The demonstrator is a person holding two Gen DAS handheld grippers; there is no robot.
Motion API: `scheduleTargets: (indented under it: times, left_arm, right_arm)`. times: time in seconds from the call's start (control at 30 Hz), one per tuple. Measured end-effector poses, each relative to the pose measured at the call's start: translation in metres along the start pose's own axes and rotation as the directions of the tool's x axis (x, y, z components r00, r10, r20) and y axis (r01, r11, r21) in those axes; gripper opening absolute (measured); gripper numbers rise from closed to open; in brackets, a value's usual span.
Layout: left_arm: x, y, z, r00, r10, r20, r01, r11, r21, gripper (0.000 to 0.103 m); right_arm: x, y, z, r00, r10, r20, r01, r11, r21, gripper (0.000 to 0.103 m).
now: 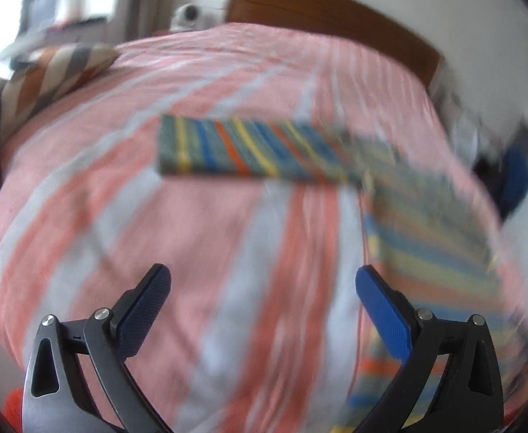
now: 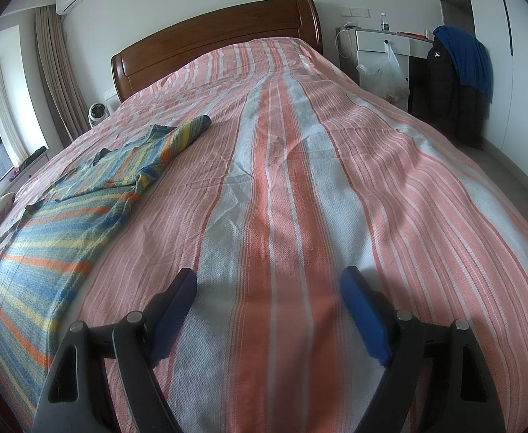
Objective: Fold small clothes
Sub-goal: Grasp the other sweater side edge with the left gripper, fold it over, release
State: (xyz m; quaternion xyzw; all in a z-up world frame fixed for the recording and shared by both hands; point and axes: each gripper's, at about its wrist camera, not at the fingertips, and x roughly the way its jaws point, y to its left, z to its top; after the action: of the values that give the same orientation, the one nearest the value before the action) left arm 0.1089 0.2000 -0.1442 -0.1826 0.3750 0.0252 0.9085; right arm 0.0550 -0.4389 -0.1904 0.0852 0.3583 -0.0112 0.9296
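The striped shirt (image 2: 65,209) lay spread flat on the left part of the bed cover (image 2: 300,180), with one sleeve (image 2: 188,133) stretched out toward the headboard (image 2: 220,32), and no fold was visible on it yet. The right gripper (image 2: 268,287) hovered over bare cover well apart from the shirt, its jaws standing wide apart with nothing between them. The left gripper (image 1: 263,283) was also apart and empty, above the cover with the shirt (image 1: 426,238) just beside its right finger; this view was blurred. The risk, I think, was in the next grasp: the shirt is thin and lies tight on the cover, so a finger could pinch the cover together with the hem, or catch only one layer, and then the fold would come out crooked
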Motion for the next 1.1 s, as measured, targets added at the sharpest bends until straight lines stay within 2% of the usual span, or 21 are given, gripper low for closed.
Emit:
scheduleTargets:
  times: [0.03, 0.1, 0.13, 0.2, 0.27, 0.33, 0.37, 0.4, 0.43, 0.47, 0.57, 0.63, 0.7, 0.77, 0.8, 0.9, 0.97, 1.0, 1.03, 1.07, 1.1]
  left_arm:
    - [0.002, 0.016, 0.018, 1.0, -0.008, 0.009, 0.008, 0.998, -0.067, 0.102]
    - [0.016, 0.046, 0.053, 1.0, 0.029, -0.008, -0.03, 0.987, -0.159, 0.102]
    - [0.035, 0.061, 0.074, 0.996, 0.065, -0.061, -0.074, 0.982, -0.172, 0.101]
    - [0.064, 0.074, 0.097, 0.984, 0.109, -0.137, -0.132, 0.977, -0.165, 0.087]
    - [0.101, 0.078, 0.116, 0.965, 0.107, -0.239, -0.142, 0.98, -0.138, 0.077]
    - [0.128, 0.076, 0.122, 0.947, 0.104, -0.305, -0.15, 0.98, -0.132, 0.075]
    - [0.132, 0.073, 0.124, 0.946, 0.118, -0.301, -0.161, 0.979, -0.123, 0.067]
    - [0.135, 0.069, 0.125, 0.948, 0.121, -0.294, -0.16, 0.981, -0.113, 0.027]
    - [0.139, 0.064, 0.128, 0.948, 0.081, -0.309, -0.125, 0.984, -0.126, 0.005]
    - [0.138, 0.06, 0.131, 0.948, 0.056, -0.313, -0.107, 0.983, -0.148, 0.002]
    - [0.114, 0.023, 0.152, 0.971, 0.084, -0.224, -0.101, 0.993, -0.067, 0.001]
    - [0.089, -0.027, 0.168, 0.988, 0.029, -0.15, -0.027, 0.999, 0.019, 0.001]
    - [0.069, -0.088, 0.178, 0.992, -0.047, -0.114, 0.061, 0.991, 0.123, 0.001]
    - [0.058, -0.147, 0.179, 0.99, -0.102, -0.099, 0.122, 0.964, 0.236, 0.002]
    - [0.054, -0.186, 0.176, 0.984, -0.145, -0.104, 0.17, 0.939, 0.299, 0.002]
    - [0.056, -0.258, 0.158, 0.963, -0.232, -0.138, 0.268, 0.882, 0.388, 0.002]
    - [0.072, -0.305, 0.138, 0.95, -0.259, -0.174, 0.31, 0.845, 0.435, 0.004]
    - [0.081, -0.317, 0.13, 0.945, -0.264, -0.192, 0.324, 0.832, 0.45, 0.009]
    - [0.1, -0.335, 0.116, 0.935, -0.259, -0.242, 0.346, 0.818, 0.461, 0.035]
    - [0.115, -0.342, 0.106, 0.926, -0.241, -0.29, 0.355, 0.816, 0.456, 0.074]
    - [0.127, -0.343, 0.098, 0.924, -0.213, -0.317, 0.344, 0.824, 0.449, 0.082]
  right_arm:
    - [0.0, 0.0, 0.0, 1.0, 0.0, 0.0, 0.0, 1.0, 0.0, 0.081]
    - [0.0, 0.0, 0.0, 1.0, 0.0, 0.0, 0.0, 1.0, 0.0, 0.081]
    - [0.0, 0.0, 0.0, 1.0, -0.001, 0.0, 0.001, 1.0, 0.0, 0.081]
    - [0.0, 0.0, 0.0, 1.0, -0.001, 0.0, 0.001, 1.0, -0.001, 0.081]
    - [0.0, 0.0, 0.0, 1.0, -0.004, 0.0, 0.004, 1.0, -0.002, 0.081]
    - [0.0, 0.001, 0.0, 1.0, -0.008, -0.001, 0.008, 1.0, -0.004, 0.081]
    - [0.0, 0.002, 0.0, 1.0, -0.009, -0.002, 0.009, 1.0, -0.005, 0.081]
    - [0.0, 0.002, 0.0, 1.0, -0.009, -0.002, 0.009, 1.0, -0.005, 0.081]
    - [0.0, 0.001, 0.0, 1.0, -0.008, -0.001, 0.008, 1.0, -0.005, 0.081]
    - [0.0, 0.002, 0.0, 1.0, -0.008, -0.001, 0.008, 1.0, -0.005, 0.081]
    - [0.0, 0.001, 0.0, 1.0, -0.006, 0.0, 0.006, 1.0, -0.003, 0.081]
    - [0.0, 0.001, 0.0, 1.0, -0.003, 0.002, 0.003, 1.0, -0.001, 0.081]
    - [0.0, 0.001, 0.0, 1.0, -0.004, 0.002, 0.004, 1.0, -0.001, 0.082]
    - [0.0, 0.0, 0.0, 1.0, -0.004, 0.002, 0.004, 1.0, -0.001, 0.082]
    - [0.0, 0.0, 0.0, 1.0, -0.003, 0.002, 0.003, 1.0, -0.001, 0.082]
    - [0.0, 0.001, 0.0, 1.0, -0.004, 0.002, 0.004, 1.0, -0.001, 0.082]
    - [0.0, 0.001, 0.0, 1.0, -0.004, 0.002, 0.004, 1.0, -0.002, 0.082]
    - [0.0, 0.0, 0.0, 1.0, -0.003, 0.002, 0.003, 1.0, -0.001, 0.082]
    - [0.0, 0.0, 0.0, 1.0, -0.003, 0.002, 0.003, 1.0, -0.001, 0.082]
    - [0.0, 0.001, 0.0, 1.0, -0.002, 0.002, 0.002, 1.0, 0.0, 0.082]
    - [0.0, 0.001, 0.0, 1.0, -0.001, 0.002, 0.001, 1.0, 0.0, 0.082]
